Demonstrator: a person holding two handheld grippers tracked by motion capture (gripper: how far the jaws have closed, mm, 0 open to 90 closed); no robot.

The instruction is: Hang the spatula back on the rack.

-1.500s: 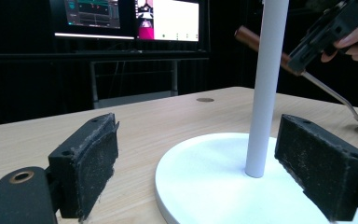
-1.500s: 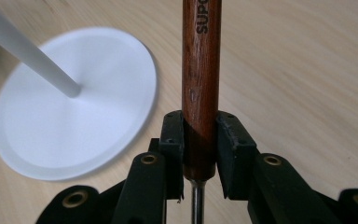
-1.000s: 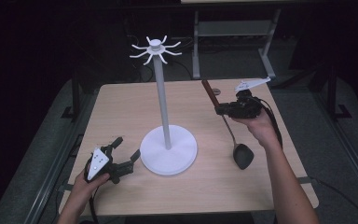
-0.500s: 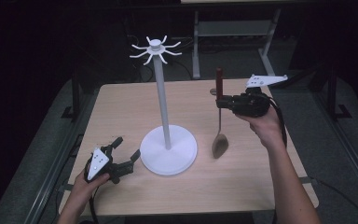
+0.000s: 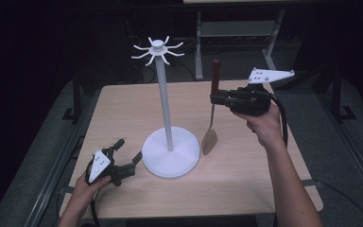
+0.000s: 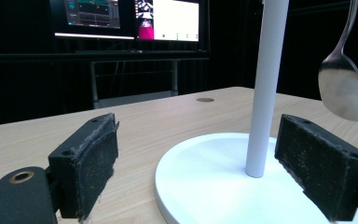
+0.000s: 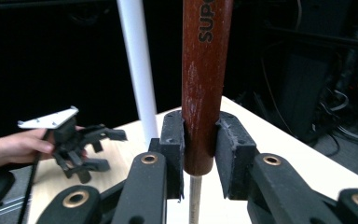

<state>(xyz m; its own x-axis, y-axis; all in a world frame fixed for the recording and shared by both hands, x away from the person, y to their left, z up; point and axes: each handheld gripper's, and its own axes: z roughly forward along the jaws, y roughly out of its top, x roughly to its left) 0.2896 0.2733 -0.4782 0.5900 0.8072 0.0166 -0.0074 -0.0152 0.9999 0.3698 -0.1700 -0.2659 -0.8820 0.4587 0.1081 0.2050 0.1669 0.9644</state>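
Left gripper resting on bench near front left edge, jaws standing open, nothing between them, pointing at round base of white stand. Stand's pole rising mid-bench, hooks spreading at top. Spoon hanging upright just right of stand, bowl down, clear of bench. Right gripper clamping spoon's brown wooden handle, jaws pressing both sides.

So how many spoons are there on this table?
1. A single wooden-handled spoon hangs upright, clamped in the right hand-held gripper, right of the white hook stand. Its bowl is clear of the table.
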